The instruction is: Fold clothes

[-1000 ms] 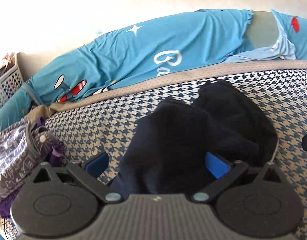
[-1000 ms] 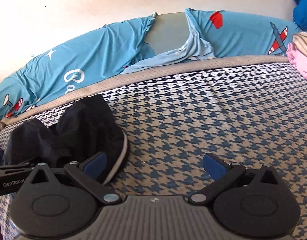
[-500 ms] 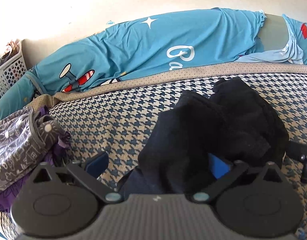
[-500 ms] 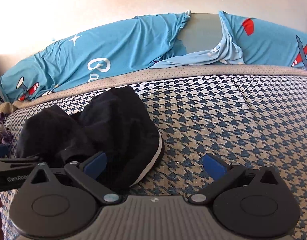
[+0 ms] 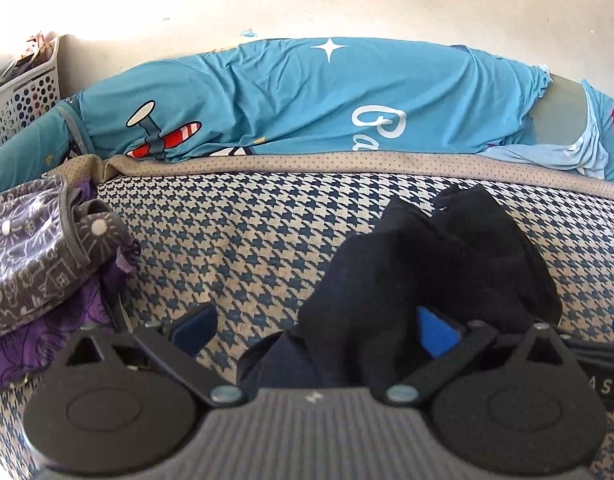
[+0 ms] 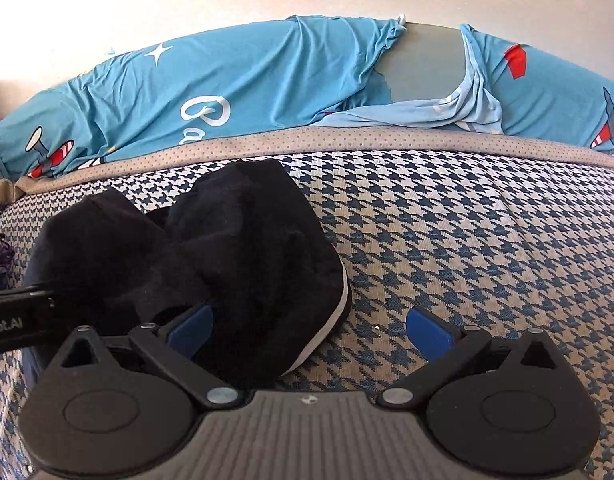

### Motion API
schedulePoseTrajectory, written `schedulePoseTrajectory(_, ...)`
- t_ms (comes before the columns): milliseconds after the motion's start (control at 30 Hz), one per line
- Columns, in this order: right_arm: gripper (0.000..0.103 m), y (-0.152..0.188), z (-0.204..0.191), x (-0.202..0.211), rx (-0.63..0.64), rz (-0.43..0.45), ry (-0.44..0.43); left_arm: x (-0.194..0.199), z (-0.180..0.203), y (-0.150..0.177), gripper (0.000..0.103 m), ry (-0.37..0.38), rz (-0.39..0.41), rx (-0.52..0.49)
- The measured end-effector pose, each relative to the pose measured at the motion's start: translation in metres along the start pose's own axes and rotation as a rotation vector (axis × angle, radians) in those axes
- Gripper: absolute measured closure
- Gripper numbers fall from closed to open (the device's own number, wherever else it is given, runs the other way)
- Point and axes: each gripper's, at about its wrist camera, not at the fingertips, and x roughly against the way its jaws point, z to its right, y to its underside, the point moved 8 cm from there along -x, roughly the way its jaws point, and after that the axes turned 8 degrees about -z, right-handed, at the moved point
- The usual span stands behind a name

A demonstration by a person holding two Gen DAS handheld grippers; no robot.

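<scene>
Garment: a dark garment (image 5: 435,280) lay bunched in a heap on the bed (image 5: 247,248), near the far edge of the houndstooth cover; a white stripe (image 6: 327,332) showed along its lower hem in the right view.
Why bunched: it looked unfolded, two humps with a crease between, so I judged the fold had not begun and the cloth first needed spreading flat.
Left gripper (image 5: 315,332): jaws stood apart, low over the near edge of the garment; the right pad (image 5: 435,336) lay against or under the cloth, the left pad (image 5: 195,328) over bare cover. No clamp on the cloth was visible.
Right gripper (image 6: 307,332): jaws apart too; the left pad (image 6: 191,332) was at the garment's striped edge, the right pad (image 6: 427,332) over bare cover.
Why so placed: each gripper sat at one side of the heap, probably to take opposite edges and pull it open.
Surroundings: blue bedding (image 6: 247,80) with a plane print ran along the far side; a grey and purple pile (image 5: 39,252) lay at the left, well apart from the garment; a white basket (image 5: 19,96) stood beyond it.
Risk: thick folds could make a jaw catch several layers at once.
</scene>
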Motion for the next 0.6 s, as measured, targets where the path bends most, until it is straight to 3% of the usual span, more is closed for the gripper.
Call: schedulePoseTrajectory(600,0.0,0.0,-0.008,-0.003,0.068,-0.007,0.077,-0.003,-0.013,0.006,0.0,-0.007,-0.03,0.062)
